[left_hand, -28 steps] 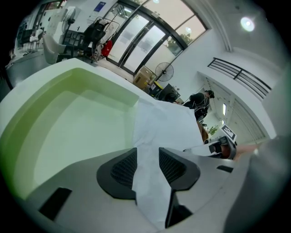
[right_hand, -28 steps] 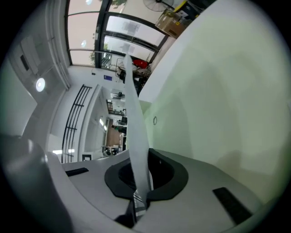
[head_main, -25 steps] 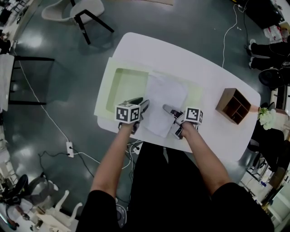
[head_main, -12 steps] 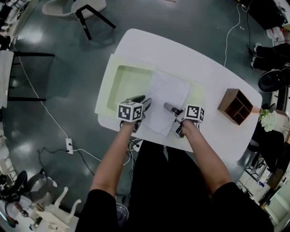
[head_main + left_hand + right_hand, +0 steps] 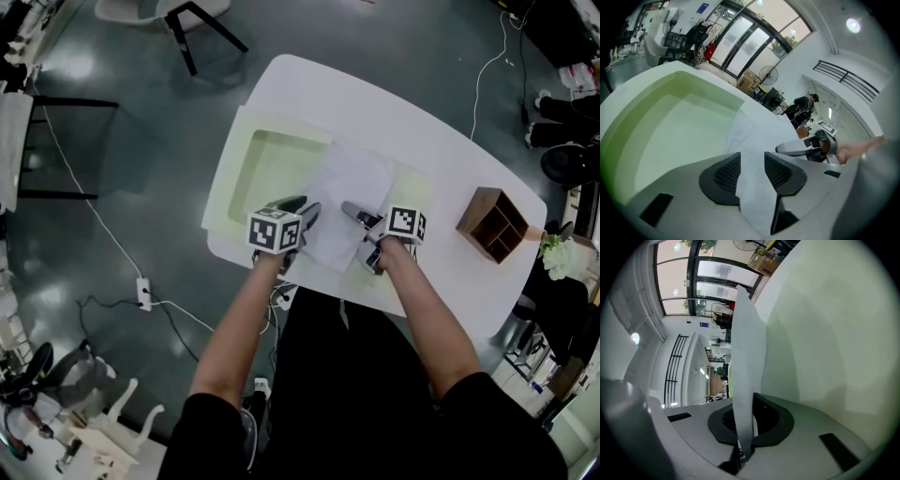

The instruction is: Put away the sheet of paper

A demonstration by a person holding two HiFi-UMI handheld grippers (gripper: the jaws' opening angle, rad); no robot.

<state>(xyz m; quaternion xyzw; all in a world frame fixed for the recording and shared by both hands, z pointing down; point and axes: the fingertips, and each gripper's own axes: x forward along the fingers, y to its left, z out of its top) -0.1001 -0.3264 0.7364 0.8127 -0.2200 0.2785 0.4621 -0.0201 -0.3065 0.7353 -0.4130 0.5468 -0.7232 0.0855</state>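
A white sheet of paper [image 5: 352, 187] lies partly over a pale green tray [image 5: 262, 169] on the white table [image 5: 422, 141]. My right gripper [image 5: 352, 212] is shut on the sheet's near right edge; in the right gripper view the paper [image 5: 747, 357] stands edge-on out of the closed jaws [image 5: 749, 423]. My left gripper [image 5: 302, 208] is at the sheet's near left edge. In the left gripper view its jaws [image 5: 751, 171] stand apart with the paper [image 5: 759, 136] running between them, not pinched. The tray's hollow [image 5: 670, 126] opens to the left, and the right gripper [image 5: 806, 147] shows beyond.
A small wooden organizer [image 5: 494, 223] stands at the table's right end, with white flowers [image 5: 555, 258] beyond it. A chair [image 5: 178, 19] is on the floor past the far left corner. Cables and a power strip [image 5: 143, 291] lie on the floor at the left.
Only the head view has shifted slightly. Both grippers and the sheet keep their places on the table.
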